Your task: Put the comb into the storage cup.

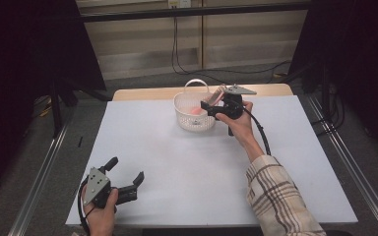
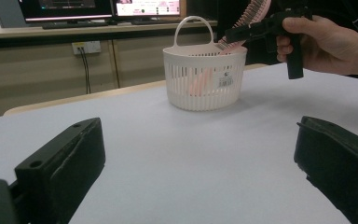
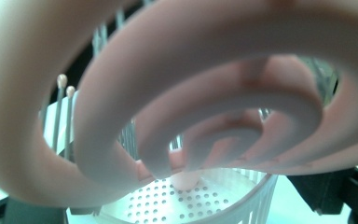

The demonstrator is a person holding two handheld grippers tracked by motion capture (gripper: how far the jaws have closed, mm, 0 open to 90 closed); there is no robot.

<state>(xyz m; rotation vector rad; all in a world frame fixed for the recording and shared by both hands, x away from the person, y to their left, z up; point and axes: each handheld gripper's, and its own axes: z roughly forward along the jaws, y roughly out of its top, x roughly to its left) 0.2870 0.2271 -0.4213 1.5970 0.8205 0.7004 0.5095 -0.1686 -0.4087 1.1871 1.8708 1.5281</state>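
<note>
A pink vented hairbrush stands tilted in a white slatted basket at the table's far middle. Its handle reaches down to the perforated floor and its bristled head sticks up over the right rim. My right gripper comes in from the right over the rim, shut on the brush head. In the right gripper view the brush's curved ribs hang close above the basket floor. My left gripper rests near the front left corner, open and holding nothing. In the left gripper view the basket and brush stand far beyond it.
The basket's hoop handle stands upright at its back. The white table top ends in a wooden strip at the far side. Black cables lie on the floor beyond, and dark curtains flank both sides.
</note>
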